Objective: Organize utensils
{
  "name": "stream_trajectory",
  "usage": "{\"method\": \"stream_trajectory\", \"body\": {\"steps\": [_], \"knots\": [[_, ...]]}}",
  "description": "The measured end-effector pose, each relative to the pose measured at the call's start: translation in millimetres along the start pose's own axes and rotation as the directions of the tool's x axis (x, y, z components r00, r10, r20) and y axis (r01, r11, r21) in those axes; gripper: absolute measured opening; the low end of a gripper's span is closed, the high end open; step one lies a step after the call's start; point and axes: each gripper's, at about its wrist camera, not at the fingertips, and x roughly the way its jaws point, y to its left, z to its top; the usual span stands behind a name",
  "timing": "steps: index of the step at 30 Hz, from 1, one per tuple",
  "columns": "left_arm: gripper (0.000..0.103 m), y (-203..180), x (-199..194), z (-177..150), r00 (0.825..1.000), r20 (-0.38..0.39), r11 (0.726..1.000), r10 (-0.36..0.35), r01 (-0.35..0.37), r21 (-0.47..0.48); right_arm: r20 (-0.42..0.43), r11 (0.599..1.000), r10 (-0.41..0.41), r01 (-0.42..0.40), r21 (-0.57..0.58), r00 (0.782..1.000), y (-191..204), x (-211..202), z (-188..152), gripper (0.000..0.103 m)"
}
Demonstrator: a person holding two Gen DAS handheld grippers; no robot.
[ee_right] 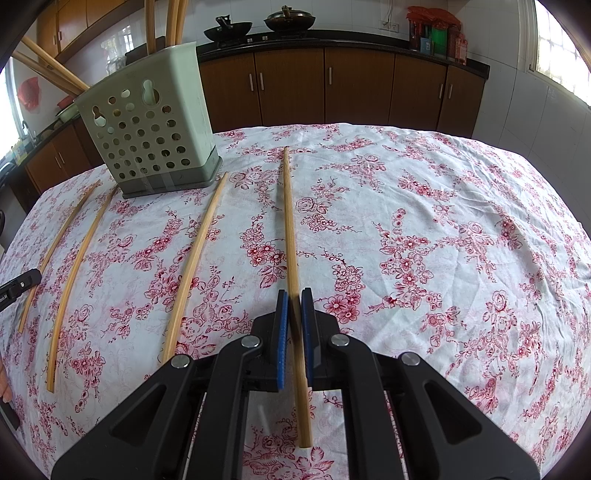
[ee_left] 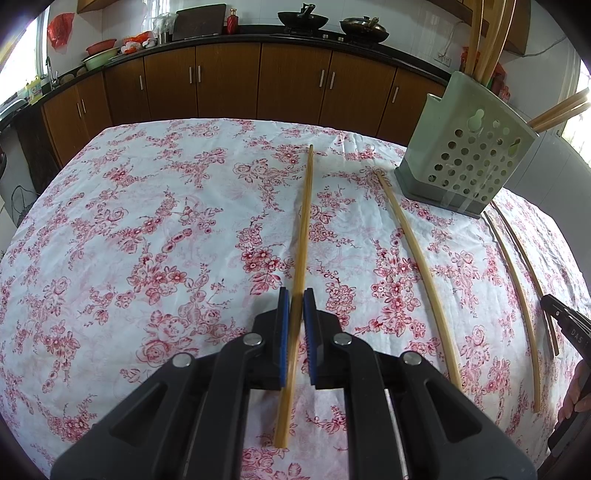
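My left gripper (ee_left: 295, 295) is shut on a bamboo chopstick (ee_left: 304, 221) that stretches away over the floral tablecloth (ee_left: 147, 229). Three more chopsticks lie to its right, the nearest one (ee_left: 417, 266) loose. The right gripper's tip (ee_left: 554, 306) shows at the far right edge. In the right wrist view my right gripper (ee_right: 294, 295) is shut on another chopstick (ee_right: 290, 229). Loose chopsticks (ee_right: 195, 266) lie to its left, and the left gripper's tip (ee_right: 26, 280) shows by the outermost one. A pale green perforated holder (ee_left: 469, 155) (ee_right: 147, 122) stands at the back with several chopsticks upright in it.
The table's far edge (ee_left: 258, 122) drops off in front of brown cabinets (ee_left: 229, 77) under a dark counter. Woks (ee_right: 288, 18) sit on the stove behind. Part of a person's hand (ee_left: 576, 391) is at the right edge.
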Motion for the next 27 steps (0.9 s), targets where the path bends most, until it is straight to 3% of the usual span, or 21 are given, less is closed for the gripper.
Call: {"method": "stream_trajectory", "body": {"steps": [15, 21, 27], "knots": [[0.009, -12, -9, -8, 0.999, -0.005, 0.993, 0.054, -0.053, 0.105, 0.011, 0.999, 0.023, -0.023, 0.022, 1.000, -4, -10, 2, 0.008], [0.008, -16, -60, 16, 0.991, 0.136, 0.994, 0.009, -0.024, 0.106, 0.172, 0.998, 0.038, -0.045, 0.032, 0.984, -8, -58, 24, 0.008], [0.008, -20, -114, 51, 0.959, 0.276, 0.995, -0.060, 0.037, 0.088, 0.288, 0.998, 0.050, -0.059, 0.024, 0.956, -7, -96, 47, 0.007]]}}
